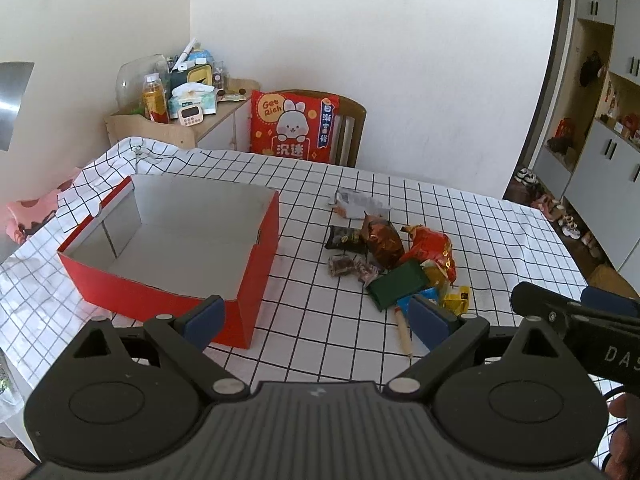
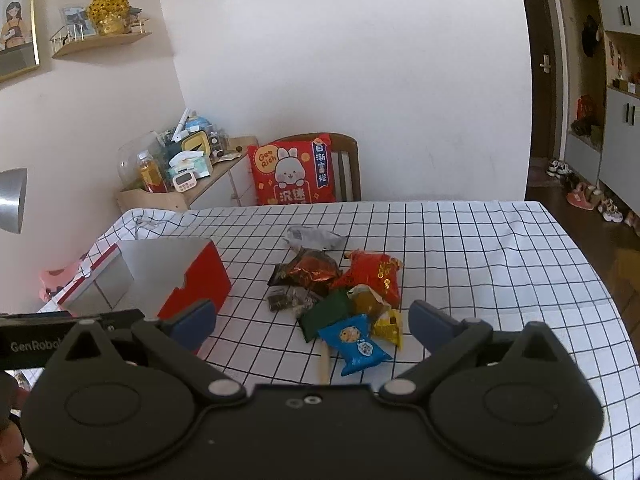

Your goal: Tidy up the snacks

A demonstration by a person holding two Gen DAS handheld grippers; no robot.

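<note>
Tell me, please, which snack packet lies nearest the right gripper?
The blue packet, printed with round cookie pictures, lies at the pile's near edge, just ahead of the open right gripper; the other packets sit behind it.

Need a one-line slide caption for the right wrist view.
Open right gripper hovers over a snack pile, blue packet nearest, beside an empty red box on the checked tablecloth.

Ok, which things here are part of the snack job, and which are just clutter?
Job:
open red cardboard box
pile of snack packets
blue snack packet

Clutter:
red rabbit cushion
white kitchen timer
tissue pack
</note>
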